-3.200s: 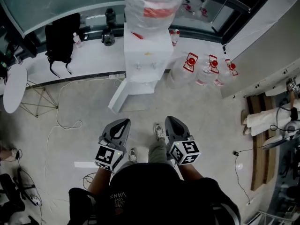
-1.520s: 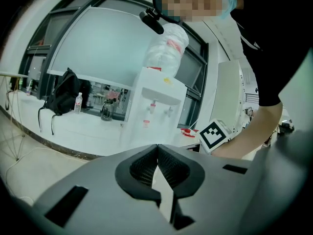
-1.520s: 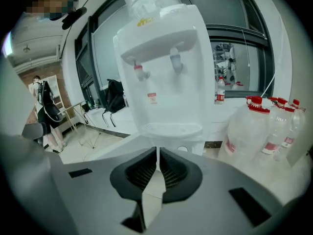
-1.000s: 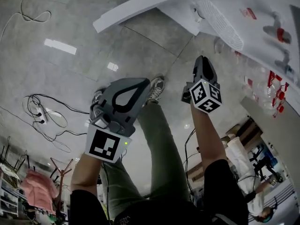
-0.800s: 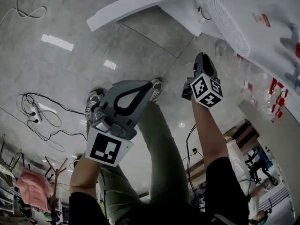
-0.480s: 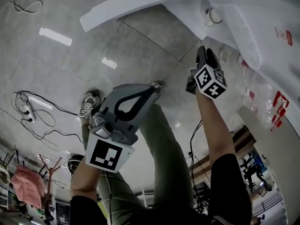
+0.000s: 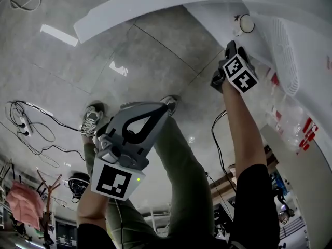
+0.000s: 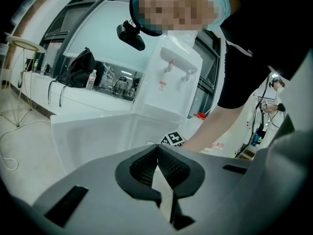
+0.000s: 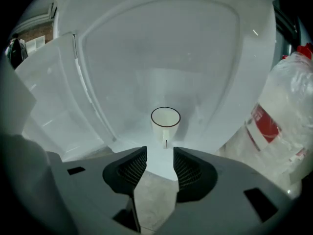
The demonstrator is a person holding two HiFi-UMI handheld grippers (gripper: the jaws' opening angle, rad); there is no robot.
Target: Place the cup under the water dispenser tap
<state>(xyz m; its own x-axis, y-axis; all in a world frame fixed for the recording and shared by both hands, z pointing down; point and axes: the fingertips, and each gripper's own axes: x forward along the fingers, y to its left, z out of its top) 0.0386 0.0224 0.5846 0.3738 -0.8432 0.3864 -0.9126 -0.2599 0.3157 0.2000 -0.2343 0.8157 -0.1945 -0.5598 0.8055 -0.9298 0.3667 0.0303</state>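
A white cup with a dark rim stands upright inside the open lower cabinet of the white water dispenser, its handle turned toward me. My right gripper points down at it from just short of it. Its jaws have just been opening and stand open with nothing between them. In the head view the cup shows just beyond the right gripper. My left gripper is shut and empty, held back over the person's legs. The dispenser's taps show in the left gripper view.
The cabinet's white door hangs open to the left. Water bottles with red labels stand right of the dispenser. Cables lie on the grey tiled floor at the left. The person's shoes are below the grippers.
The right gripper has travelled up and right in the head view, toward the cabinet and the cup. The left gripper has sunk a little. The dispenser looms larger and closer.
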